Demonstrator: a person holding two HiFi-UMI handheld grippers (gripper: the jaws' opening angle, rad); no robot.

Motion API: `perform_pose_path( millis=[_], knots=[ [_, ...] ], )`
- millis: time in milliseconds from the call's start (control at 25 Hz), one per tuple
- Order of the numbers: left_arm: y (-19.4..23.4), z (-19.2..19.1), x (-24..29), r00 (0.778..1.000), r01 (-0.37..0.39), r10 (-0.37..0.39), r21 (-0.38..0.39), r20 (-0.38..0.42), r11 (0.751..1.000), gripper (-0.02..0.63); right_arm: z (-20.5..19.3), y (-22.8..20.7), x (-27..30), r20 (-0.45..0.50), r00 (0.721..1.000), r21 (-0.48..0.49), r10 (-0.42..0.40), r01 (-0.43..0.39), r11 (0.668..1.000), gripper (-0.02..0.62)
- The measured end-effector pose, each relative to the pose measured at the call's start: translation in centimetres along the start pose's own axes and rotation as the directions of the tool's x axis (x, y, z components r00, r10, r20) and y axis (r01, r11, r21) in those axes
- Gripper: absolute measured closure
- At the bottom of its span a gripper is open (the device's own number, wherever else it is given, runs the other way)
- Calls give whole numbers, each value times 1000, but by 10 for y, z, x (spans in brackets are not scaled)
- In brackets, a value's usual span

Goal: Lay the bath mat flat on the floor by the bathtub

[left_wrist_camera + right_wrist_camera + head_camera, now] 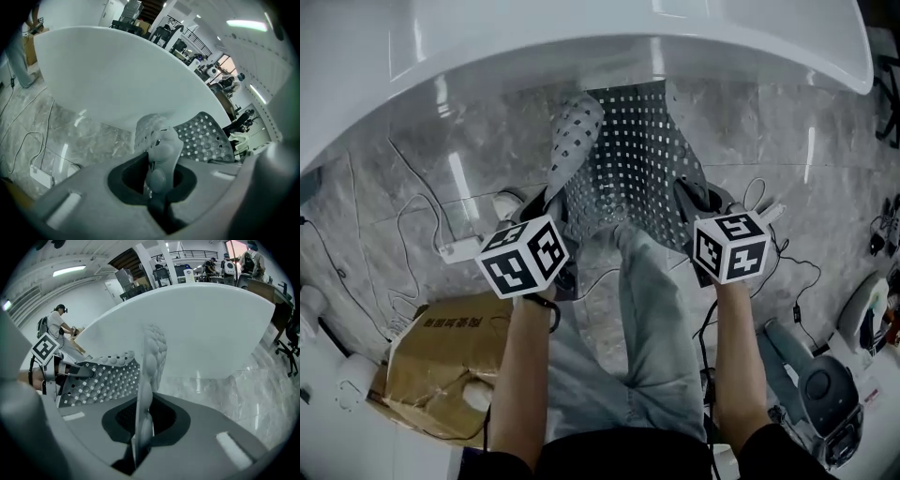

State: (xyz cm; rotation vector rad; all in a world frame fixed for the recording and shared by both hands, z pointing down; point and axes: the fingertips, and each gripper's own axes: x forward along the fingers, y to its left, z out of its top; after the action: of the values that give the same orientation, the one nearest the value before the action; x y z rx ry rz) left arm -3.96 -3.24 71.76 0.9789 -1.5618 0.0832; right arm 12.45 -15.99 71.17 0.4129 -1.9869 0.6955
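The left gripper [546, 202] is clamped on one near corner of the bath mat [628, 159], and the right gripper [698, 197] on the other. The grey perforated mat hangs between them above the grey marble floor [834, 187], close to the white bathtub [581, 37]. A white power strip [459, 249] lies on the floor at the left, near a cardboard box [441, 361].

bath mat [628, 150] 1 | bathtub [581, 47] 1 | hand-held grippers [553, 199] [694, 192] 2 | marker cubes [525, 258] [731, 247] 2 | cardboard box [450, 356] 1
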Motion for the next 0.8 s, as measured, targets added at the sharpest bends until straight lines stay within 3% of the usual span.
perform_pose_path(
  millis=[200,600,800],
  knots=[
    [25,-8,36,999,-32,33,-32,18,999,581,-14,-21,41,-7,1000,31,14,-14,999,569],
    [74,-16,91,992,-125,125,-13,21,992,583,-37,-63,93,21,999,21,25,-25,999,569],
    [85,-24,120,989,-147,147,48,-5,988,583,-49,-88,118,-9,1000,26,13,-13,1000,569]
  ],
)
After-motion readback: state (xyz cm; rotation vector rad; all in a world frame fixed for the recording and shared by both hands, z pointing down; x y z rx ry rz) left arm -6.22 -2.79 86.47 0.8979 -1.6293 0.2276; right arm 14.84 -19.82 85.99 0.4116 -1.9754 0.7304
